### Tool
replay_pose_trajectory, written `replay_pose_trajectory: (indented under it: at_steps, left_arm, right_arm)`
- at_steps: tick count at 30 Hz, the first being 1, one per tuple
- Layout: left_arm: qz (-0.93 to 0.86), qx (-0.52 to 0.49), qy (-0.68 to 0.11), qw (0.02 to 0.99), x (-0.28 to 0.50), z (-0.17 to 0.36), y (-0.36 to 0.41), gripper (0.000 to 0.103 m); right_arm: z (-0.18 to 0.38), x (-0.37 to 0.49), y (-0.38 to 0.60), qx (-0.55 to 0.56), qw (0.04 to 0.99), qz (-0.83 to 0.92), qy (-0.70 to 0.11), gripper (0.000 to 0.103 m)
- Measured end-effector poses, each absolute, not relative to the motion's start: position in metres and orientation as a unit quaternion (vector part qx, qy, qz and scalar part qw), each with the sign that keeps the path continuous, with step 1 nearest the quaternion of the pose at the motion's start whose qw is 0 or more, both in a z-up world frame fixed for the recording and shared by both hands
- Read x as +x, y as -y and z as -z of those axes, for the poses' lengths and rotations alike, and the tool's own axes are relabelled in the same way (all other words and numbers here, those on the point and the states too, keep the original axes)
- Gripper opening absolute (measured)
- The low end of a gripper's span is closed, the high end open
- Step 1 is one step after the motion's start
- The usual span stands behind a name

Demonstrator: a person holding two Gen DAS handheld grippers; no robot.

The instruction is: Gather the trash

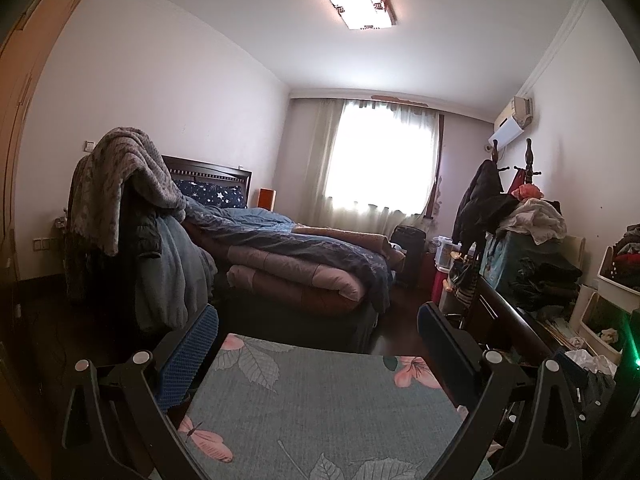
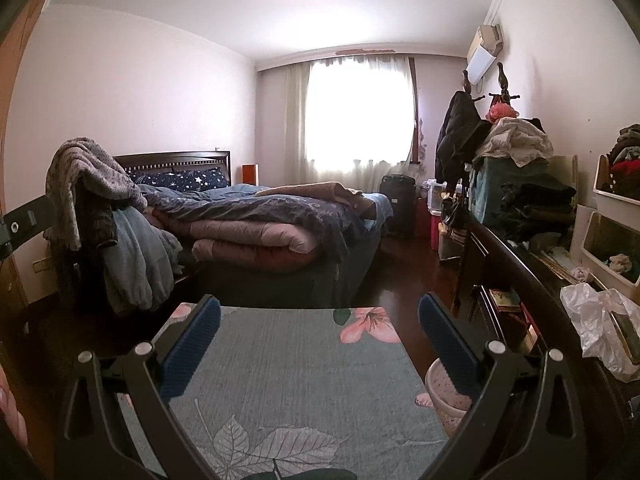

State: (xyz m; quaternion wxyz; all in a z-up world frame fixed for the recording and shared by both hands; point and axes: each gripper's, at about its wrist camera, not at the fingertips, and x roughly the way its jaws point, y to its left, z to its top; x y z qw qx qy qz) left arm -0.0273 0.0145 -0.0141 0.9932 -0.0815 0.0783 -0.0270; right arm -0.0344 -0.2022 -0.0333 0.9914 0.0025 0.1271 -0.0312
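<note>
Left tongs (image 1: 318, 334) wide and empty over floral worktop (image 1: 320, 408), bed (image 2: 260, 216) ahead-left, right tongs (image 2: 319, 320) wide, empty, pink speckled bin (image 2: 440, 392) beside their right finger, crumpled plastic bag (image 2: 592, 320) farther right.

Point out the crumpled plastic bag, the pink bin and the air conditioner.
Crumpled plastic bag (image 2: 592, 316): right wrist view, on its wrinkled white middle.
Pink bin (image 2: 440, 384): right wrist view, on the speckled rim beside the right gripper's finger.
Air conditioner (image 1: 508, 130): left wrist view, on its white front panel.
</note>
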Motion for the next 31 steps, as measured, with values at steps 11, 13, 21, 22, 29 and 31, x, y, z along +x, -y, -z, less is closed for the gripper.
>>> replay_pose_trajectory:
  at_steps: [11,13,21,22,29,31]
  left_arm:
    - [0.034,-0.084,-0.086,0.992,-0.025,0.022,-0.018,0.099]
    - [0.032,-0.083,-0.085,0.992,-0.024,0.022,-0.017,0.099]
    - [0.028,-0.079,-0.083,0.993,-0.022,0.023,-0.016,0.099]
    - [0.029,-0.081,-0.086,0.993,-0.021,0.023,-0.016,0.099]
    - [0.030,-0.107,-0.099,0.989,-0.017,0.026,-0.024,0.099]
    - [0.028,-0.109,-0.102,0.988,-0.016,0.026,-0.025,0.099]
  right_arm:
    - [0.039,-0.029,0.199,-0.001,0.990,0.027,-0.138,0.100]
    - [0.039,-0.028,0.199,-0.001,0.990,0.027,-0.138,0.100]
    - [0.042,-0.028,0.198,-0.001,0.990,0.027,-0.141,0.100]
    - [0.042,-0.028,0.198,-0.002,0.990,0.027,-0.141,0.100]
    - [0.044,-0.028,0.197,0.000,0.989,0.028,-0.143,0.100]
    - [0.044,-0.027,0.197,-0.001,0.989,0.027,-0.143,0.100]
